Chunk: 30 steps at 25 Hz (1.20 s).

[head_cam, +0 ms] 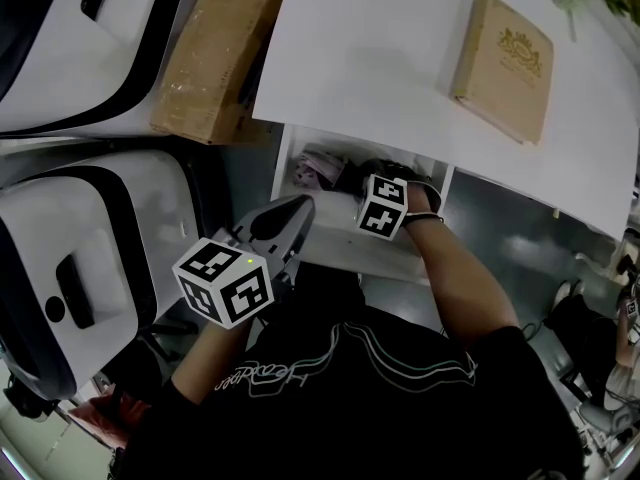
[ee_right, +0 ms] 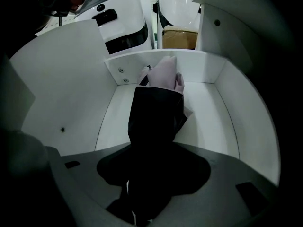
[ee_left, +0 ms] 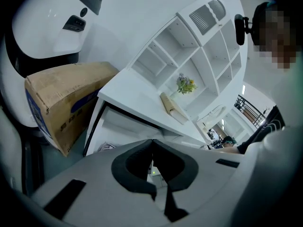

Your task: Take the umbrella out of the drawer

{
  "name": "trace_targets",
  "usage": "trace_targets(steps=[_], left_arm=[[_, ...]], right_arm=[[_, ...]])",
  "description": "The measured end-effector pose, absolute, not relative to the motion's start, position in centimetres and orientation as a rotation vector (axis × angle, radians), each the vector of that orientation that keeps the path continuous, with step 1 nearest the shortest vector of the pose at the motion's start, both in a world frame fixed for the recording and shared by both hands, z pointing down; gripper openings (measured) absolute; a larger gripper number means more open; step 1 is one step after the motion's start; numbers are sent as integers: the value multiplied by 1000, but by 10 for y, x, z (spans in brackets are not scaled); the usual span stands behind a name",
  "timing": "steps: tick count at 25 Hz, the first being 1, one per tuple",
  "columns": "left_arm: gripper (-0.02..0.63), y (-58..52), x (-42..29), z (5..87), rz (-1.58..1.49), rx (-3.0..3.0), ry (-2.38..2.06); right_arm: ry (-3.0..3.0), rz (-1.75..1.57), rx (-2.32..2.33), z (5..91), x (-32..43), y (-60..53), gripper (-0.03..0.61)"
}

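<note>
A cardboard box (head_cam: 215, 48) stands far left. The left gripper (ee_left: 152, 144) hovers near the open drawer (ee_right: 71, 93), its tongs pressed together on nothing. In the drawer lies the black umbrella (ee_right: 156, 117), its far end against a pink cloth (ee_right: 163, 72). The right gripper (ee_right: 151, 174) reaches down inside, tongs spread wide astride the umbrella.
</note>
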<state>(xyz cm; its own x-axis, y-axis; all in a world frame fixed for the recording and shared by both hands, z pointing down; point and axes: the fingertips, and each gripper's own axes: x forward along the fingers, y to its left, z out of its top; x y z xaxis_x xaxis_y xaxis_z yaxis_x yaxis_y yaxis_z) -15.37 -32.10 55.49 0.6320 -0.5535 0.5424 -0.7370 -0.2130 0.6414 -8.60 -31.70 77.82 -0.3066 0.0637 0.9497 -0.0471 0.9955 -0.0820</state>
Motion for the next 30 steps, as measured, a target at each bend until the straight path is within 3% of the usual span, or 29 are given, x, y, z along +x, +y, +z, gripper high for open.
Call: trace_targets(steps=[15,30], left_arm=[[20,-283,-148,524,199,1935,-1059],[20,-197,-105,434,134,2117,-1048]], right_arm=[[-1861,30,104,728,-64,-309,209],[-2046,-26,458,552,-29,-259,209]])
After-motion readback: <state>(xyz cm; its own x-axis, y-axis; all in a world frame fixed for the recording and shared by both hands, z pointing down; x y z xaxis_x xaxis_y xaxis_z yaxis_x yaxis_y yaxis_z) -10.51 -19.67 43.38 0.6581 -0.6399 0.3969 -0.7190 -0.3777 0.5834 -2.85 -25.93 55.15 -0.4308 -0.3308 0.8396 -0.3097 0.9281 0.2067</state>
